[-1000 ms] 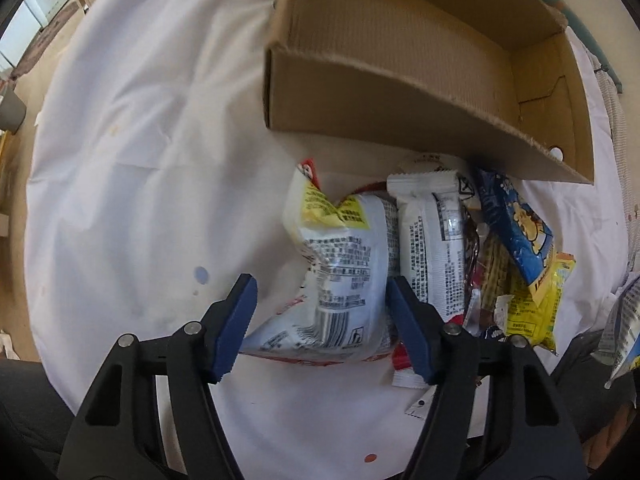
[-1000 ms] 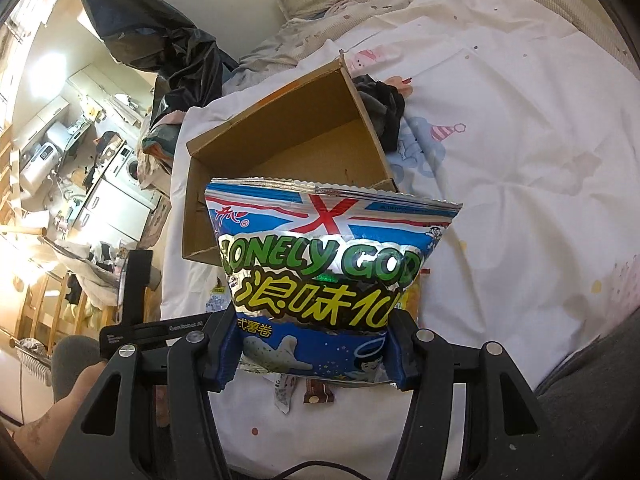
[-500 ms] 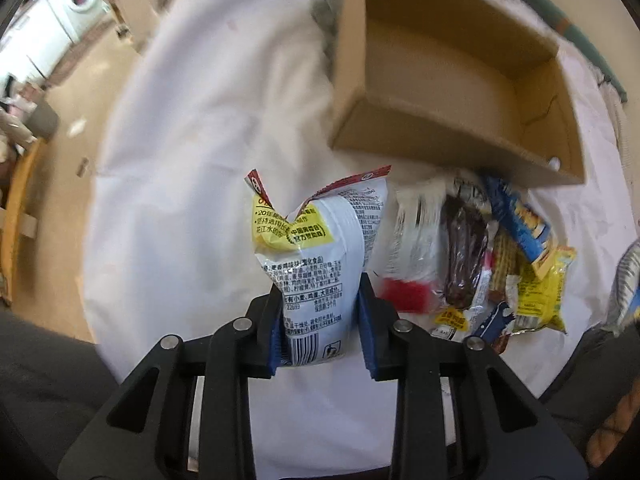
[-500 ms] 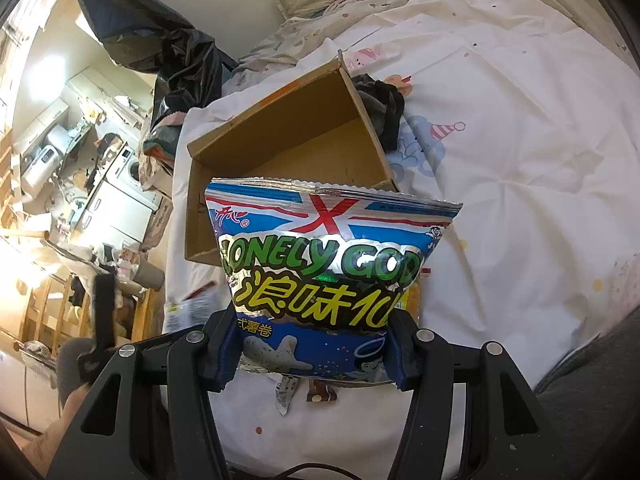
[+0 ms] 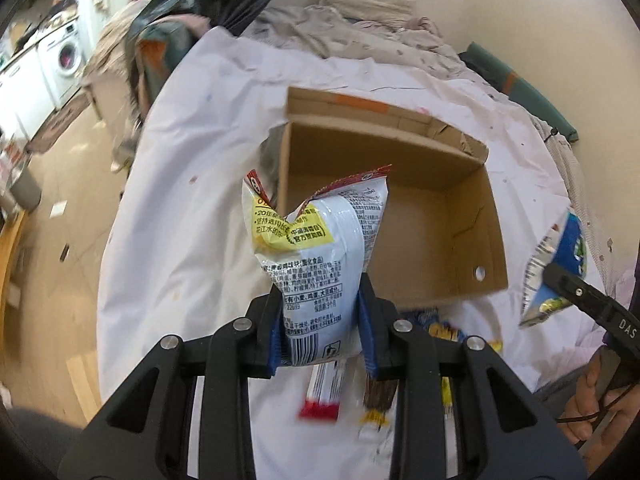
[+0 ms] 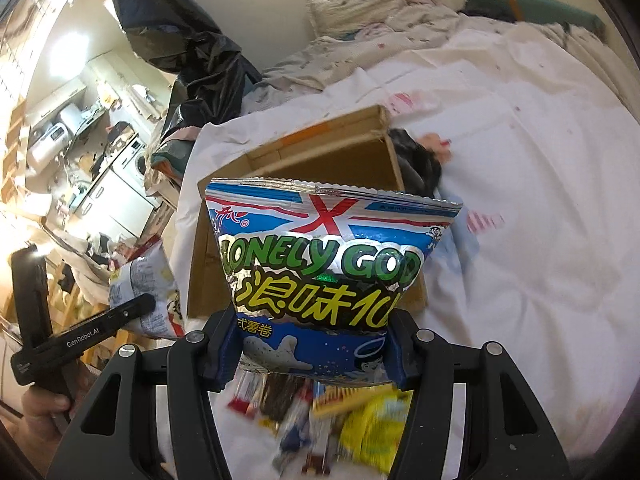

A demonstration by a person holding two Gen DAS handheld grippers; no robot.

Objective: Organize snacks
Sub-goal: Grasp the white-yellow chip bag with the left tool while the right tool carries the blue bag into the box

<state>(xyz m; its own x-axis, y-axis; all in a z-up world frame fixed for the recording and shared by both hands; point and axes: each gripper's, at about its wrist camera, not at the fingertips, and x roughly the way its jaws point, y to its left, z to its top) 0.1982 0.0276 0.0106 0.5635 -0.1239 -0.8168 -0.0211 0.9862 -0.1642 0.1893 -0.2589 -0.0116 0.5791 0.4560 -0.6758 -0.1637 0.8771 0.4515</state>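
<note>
My left gripper point(image 5: 322, 326) is shut on a white snack bag with a yellow label point(image 5: 320, 248) and holds it up in front of the open cardboard box point(image 5: 476, 224), which looks empty. My right gripper point(image 6: 312, 354) is shut on a blue and silver "Lonely God" chip bag point(image 6: 328, 268), raised before the same box point(image 6: 200, 272). The chip bag also shows at the right of the left wrist view point(image 5: 560, 256), and the white bag at the left of the right wrist view point(image 6: 144, 292). A pile of small snack packets point(image 6: 320, 420) lies on the white bed sheet below both grippers.
The box stands on a white sheet point(image 5: 192, 184) over a bed. A dark cloth point(image 6: 420, 160) lies by the box's far corner. A black plastic bag point(image 6: 192, 52) and rumpled bedding point(image 5: 360, 36) are behind. A washing machine point(image 5: 68, 56) stands on the floor at left.
My left gripper closed on the white snack bag and lifted it off the pile toward the box. My right gripper kept hold of the chip bag and moved closer to the box.
</note>
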